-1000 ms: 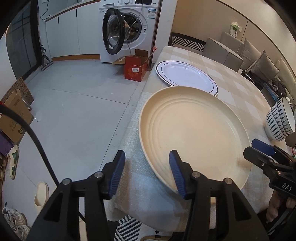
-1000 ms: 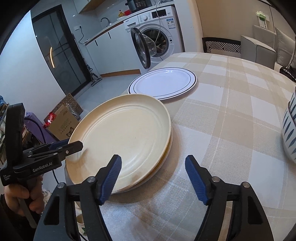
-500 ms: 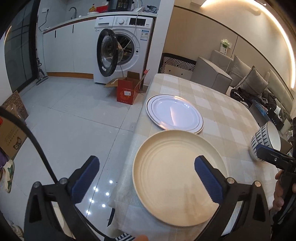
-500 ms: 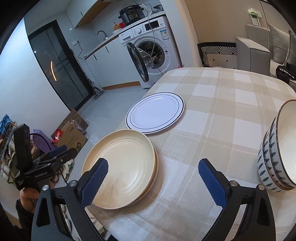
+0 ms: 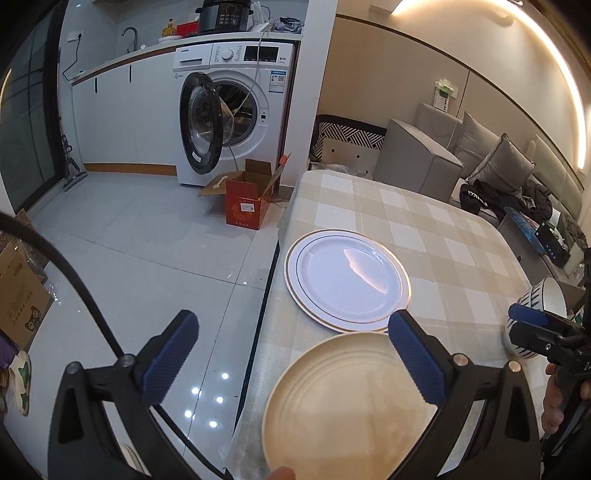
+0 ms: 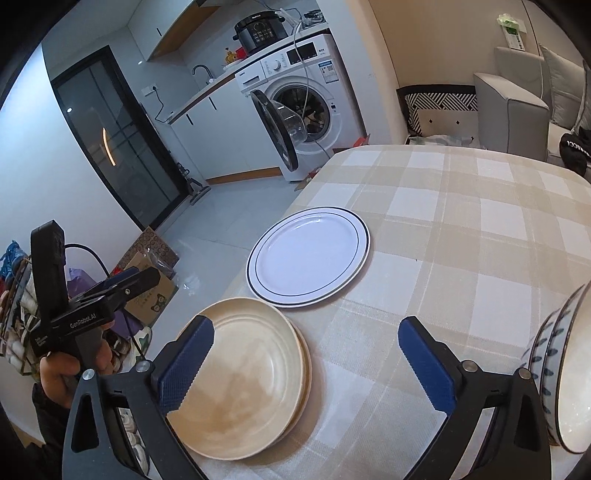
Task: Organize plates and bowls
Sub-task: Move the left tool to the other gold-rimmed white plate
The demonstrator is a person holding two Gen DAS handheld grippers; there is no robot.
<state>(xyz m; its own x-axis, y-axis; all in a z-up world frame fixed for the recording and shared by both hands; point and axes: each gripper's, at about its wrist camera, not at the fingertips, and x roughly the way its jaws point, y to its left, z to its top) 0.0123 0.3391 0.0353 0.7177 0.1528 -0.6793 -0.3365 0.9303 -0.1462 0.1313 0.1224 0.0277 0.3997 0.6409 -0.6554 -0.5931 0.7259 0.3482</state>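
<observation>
Left wrist view: your left gripper (image 5: 291, 363) spread wide, holds nothing. Cream plate stack (image 5: 343, 406) lower centre, under right finger. White rimmed plate (image 5: 347, 278) straight ahead, mid-frame, near table's left edge.

Right wrist view: your right gripper (image 6: 306, 365) wide open, empty. Cream plate stack (image 6: 243, 376) lower left; white rimmed plate (image 6: 308, 256) ahead, centre; striped bowls (image 6: 557, 373) right edge. Left gripper likely nearer the white plate.

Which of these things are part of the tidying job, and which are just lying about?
Part of the job:
- cream plates, stacked at the table's near edge
- white plate with dark rim lines
- blue-patterned bowls, nested at the right

Just lying about:
- washing machine, door open
- red cardboard box on the floor
- grey sofa
- pressure cooker on the washer
</observation>
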